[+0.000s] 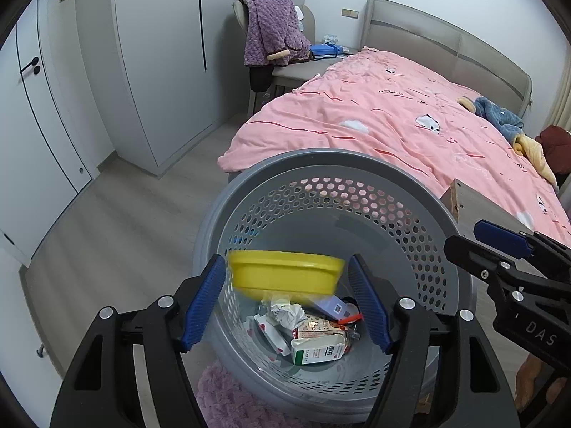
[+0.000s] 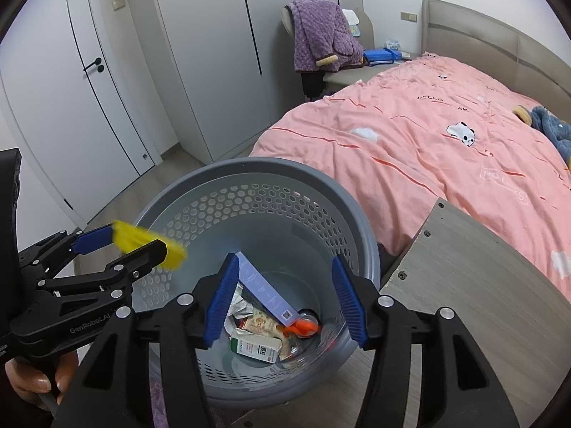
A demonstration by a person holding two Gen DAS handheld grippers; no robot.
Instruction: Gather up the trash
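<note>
The yellow container (image 1: 285,273) sits between your left gripper's (image 1: 287,299) blue pads (image 1: 204,303), directly above the mouth of the grey perforated bin (image 1: 421,210); it is motion-blurred, and whether the pads touch its ends cannot be told, though the fingers are spread about as wide as the container is long. From your right wrist view the same container (image 2: 150,240) shows as a yellow smear at the tips of the left gripper (image 2: 137,244), over the bin's (image 2: 271,167) near-left rim. Your right gripper (image 2: 285,296) hangs over the bin too, its fingers wide apart; a pale blue box (image 2: 266,290) slants beside its left pad, lower end down among the trash, and you cannot tell whether it touches the pad. At the bottom of the bin lie a white and green carton (image 1: 317,349), crumpled white paper (image 1: 285,312), a beige snack packet (image 1: 316,328) and something orange-red (image 2: 301,328) beside a dark round item. In the left wrist view your right gripper (image 1: 499,246) reaches in from the bin's right side. Just right of the bin stands a wood-grain tabletop (image 2: 474,285), and beyond it the bed with the pink duvet (image 1: 392,117). Under the bin's near edge shows a fluffy purple rug (image 1: 221,392). Farther behind the bin, a purple blanket (image 1: 271,28) drapes over a chair by the grey wardrobe doors (image 1: 160,53).
</note>
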